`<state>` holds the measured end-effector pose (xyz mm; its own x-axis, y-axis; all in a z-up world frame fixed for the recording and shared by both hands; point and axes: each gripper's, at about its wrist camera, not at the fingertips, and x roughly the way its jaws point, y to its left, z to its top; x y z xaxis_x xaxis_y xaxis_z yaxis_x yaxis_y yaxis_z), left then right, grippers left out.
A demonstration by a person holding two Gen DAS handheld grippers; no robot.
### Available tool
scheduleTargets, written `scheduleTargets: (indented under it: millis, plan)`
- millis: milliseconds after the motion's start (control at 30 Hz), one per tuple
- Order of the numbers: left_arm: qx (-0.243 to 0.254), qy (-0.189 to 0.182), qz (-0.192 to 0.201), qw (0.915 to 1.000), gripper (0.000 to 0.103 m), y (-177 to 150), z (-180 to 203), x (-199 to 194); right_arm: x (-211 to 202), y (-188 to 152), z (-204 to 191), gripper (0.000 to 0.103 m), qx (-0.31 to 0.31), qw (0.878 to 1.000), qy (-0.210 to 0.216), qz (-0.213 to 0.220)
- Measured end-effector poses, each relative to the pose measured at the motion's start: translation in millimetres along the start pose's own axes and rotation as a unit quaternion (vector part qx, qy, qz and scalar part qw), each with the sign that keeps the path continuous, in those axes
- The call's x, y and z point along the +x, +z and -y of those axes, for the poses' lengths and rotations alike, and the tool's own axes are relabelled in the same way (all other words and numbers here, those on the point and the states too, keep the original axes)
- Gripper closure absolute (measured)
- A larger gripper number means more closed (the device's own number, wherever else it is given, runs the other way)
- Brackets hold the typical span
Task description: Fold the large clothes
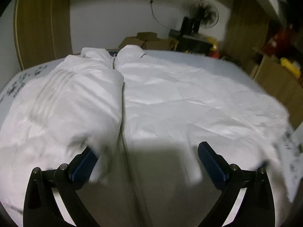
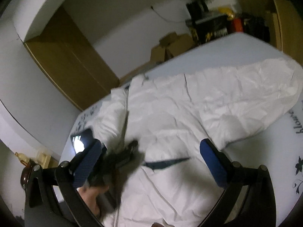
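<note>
A large white padded jacket (image 1: pixel 170 98) lies front-up on the white bed, collar and zip (image 1: pixel 113 60) at the far end. Its left sleeve (image 1: pixel 66 98) is folded over the body. My left gripper (image 1: pixel 145 162) is open, low over the hem, with nothing between its blue pads (image 1: pixel 210 160). In the right wrist view the same jacket (image 2: pixel 180 123) has its right sleeve (image 2: pixel 255 94) spread out to the right. My right gripper (image 2: pixel 149 162) is open above the jacket's lower part. The left gripper (image 2: pixel 125 157) and the hand holding it show below it.
The bed sheet (image 2: pixel 284 141) has dark printed lettering and flowers. Cardboard boxes (image 1: pixel 140 41), a fan (image 1: pixel 204 13) and a dark cabinet stand beyond the bed's far edge. A wooden wardrobe (image 1: pixel 41 22) stands at the left. Shelves with red and yellow items (image 1: pixel 280 43) are at the right.
</note>
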<state>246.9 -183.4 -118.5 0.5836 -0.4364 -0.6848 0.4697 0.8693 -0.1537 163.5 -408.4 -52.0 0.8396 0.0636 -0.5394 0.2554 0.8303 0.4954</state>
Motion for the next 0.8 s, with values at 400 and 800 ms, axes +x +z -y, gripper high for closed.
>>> scheduleTargets:
  millis: [400, 800]
  plan:
    - [-0.128, 0.082, 0.113, 0.9818, 0.0, -84.6, -108.7, -212.5, 137.0, -21.5, -192.3, 0.0, -0.291, 0.947, -0.095, -0.097]
    - [-0.192, 0.035, 0.087, 0.9768, 0.0, -133.2, -157.3, -243.3, 319.5, -78.8, -252.3, 0.069, -0.374, 0.878, -0.23, -0.191]
